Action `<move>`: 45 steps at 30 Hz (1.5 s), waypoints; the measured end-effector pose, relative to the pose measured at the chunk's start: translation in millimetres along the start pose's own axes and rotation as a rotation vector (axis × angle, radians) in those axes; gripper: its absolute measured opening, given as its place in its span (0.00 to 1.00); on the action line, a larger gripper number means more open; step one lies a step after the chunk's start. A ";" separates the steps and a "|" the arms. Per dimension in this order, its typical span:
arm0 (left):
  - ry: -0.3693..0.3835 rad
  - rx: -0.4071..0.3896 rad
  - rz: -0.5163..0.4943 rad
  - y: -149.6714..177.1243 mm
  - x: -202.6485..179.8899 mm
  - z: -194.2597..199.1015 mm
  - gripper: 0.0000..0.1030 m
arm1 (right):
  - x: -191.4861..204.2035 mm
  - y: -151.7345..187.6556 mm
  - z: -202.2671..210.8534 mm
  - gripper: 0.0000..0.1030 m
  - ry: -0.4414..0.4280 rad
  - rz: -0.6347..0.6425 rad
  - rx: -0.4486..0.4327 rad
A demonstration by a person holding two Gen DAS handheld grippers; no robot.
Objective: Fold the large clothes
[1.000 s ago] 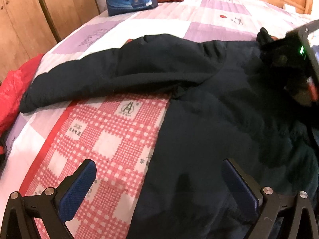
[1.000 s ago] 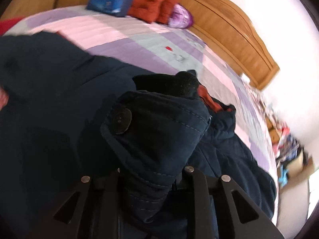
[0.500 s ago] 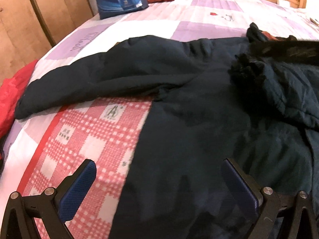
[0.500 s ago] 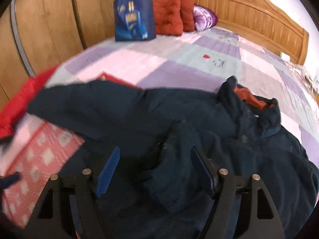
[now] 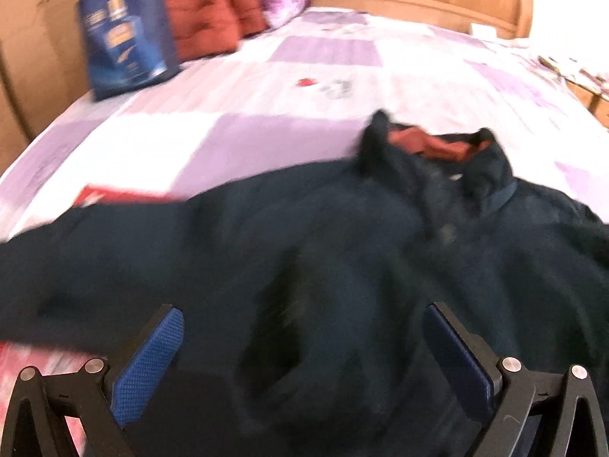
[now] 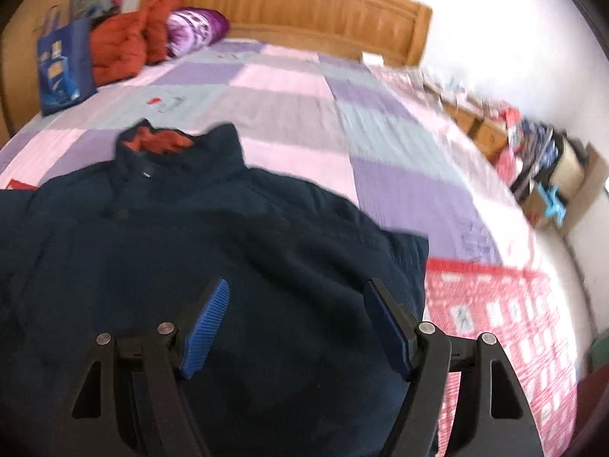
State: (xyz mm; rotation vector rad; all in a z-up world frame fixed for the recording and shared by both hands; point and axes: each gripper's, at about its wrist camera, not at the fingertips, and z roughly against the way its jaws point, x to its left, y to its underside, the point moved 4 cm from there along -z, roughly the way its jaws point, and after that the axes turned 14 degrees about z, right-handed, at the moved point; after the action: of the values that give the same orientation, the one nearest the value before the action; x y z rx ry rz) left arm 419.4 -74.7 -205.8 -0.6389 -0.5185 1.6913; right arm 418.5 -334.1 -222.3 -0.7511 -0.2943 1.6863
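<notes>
a dark navy jacket [image 6: 213, 251] lies spread across the foot half of the quilted bed [image 6: 289, 110], collar toward the wooden headboard [image 6: 289, 11], moments after the right gripper [image 6: 295, 323] let go of the sleeve it had been clamped on a second ago; its jaws have just been opening and now stand wide with nothing between them. that sleeve now rests folded in over the jacket's chest, so one fold looks done. the left gripper [image 5: 302, 346] is likewise spread and empty, and its view has swung from the red checked cloth [image 6: 506, 316] at the bed's side edge to the jacket's middle. both grippers hover above the lower body of the garment, apart from the fabric, the collar [image 5: 437, 144] well ahead of them. the other sleeve, trailing toward the bed's left edge, likely comes next.
</notes>
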 end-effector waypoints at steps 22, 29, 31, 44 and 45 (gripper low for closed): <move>-0.053 0.055 0.051 28.9 2.4 -109.3 1.00 | -84.6 66.7 -85.2 0.89 -0.084 -0.271 0.077; -0.066 0.081 0.035 24.2 -0.7 -108.3 1.00 | -66.3 45.2 -43.7 0.82 0.118 -0.115 -0.004; -0.058 0.091 0.052 21.6 4.2 -98.5 1.00 | -47.1 31.7 -14.2 0.82 0.162 -0.044 -0.089; -0.031 0.079 0.087 22.8 56.9 -75.4 1.00 | 70.5 3.0 -68.3 0.82 -0.102 -0.018 0.013; -0.026 0.072 0.077 22.1 60.2 -70.5 1.00 | 73.6 1.9 -68.3 0.82 -0.083 0.008 0.020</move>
State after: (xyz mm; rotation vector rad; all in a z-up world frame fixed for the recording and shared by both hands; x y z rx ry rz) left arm 440.6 -20.4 -281.2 -0.5922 -0.4545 1.7851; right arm 453.0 -278.8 -298.7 -0.6690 -0.3319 1.7282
